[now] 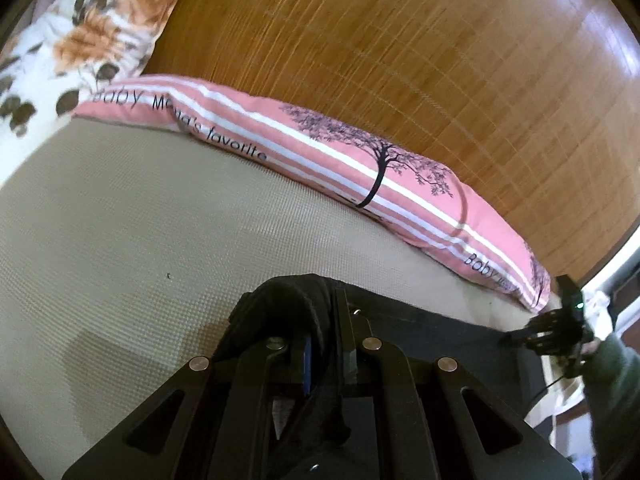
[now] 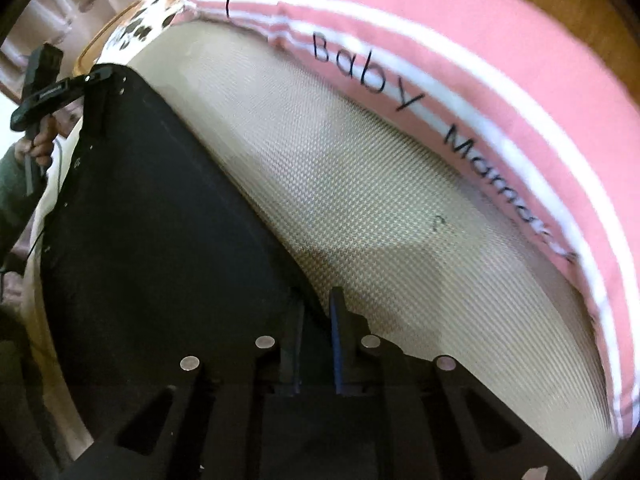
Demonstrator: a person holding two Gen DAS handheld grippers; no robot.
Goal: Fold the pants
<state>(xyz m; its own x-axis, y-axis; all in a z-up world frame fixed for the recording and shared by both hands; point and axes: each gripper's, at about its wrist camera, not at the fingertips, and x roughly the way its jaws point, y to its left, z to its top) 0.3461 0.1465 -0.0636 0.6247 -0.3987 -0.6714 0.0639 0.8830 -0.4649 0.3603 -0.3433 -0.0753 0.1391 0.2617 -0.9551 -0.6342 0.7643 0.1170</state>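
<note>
The black pants [image 2: 160, 220] lie spread on a beige mesh pad [image 2: 360, 200], stretched between both grippers. In the left wrist view my left gripper [image 1: 324, 300] is shut on a bunched fold of the pants [image 1: 280, 304], and the cloth runs right as a dark band [image 1: 440, 332] toward my right gripper [image 1: 556, 330]. In the right wrist view my right gripper [image 2: 316, 300] points steeply down, its jaws closed on the pants' near edge. The left gripper [image 2: 94, 77] shows at upper left, pinching the far corner.
A pink striped bolster [image 1: 360, 152] printed with trees and lettering borders the pad's far side. A floral pillow [image 1: 80, 40] lies at upper left, and a bamboo mat [image 1: 440, 60] lies beyond. A green sleeve [image 1: 616, 380] and a cable show at the right edge.
</note>
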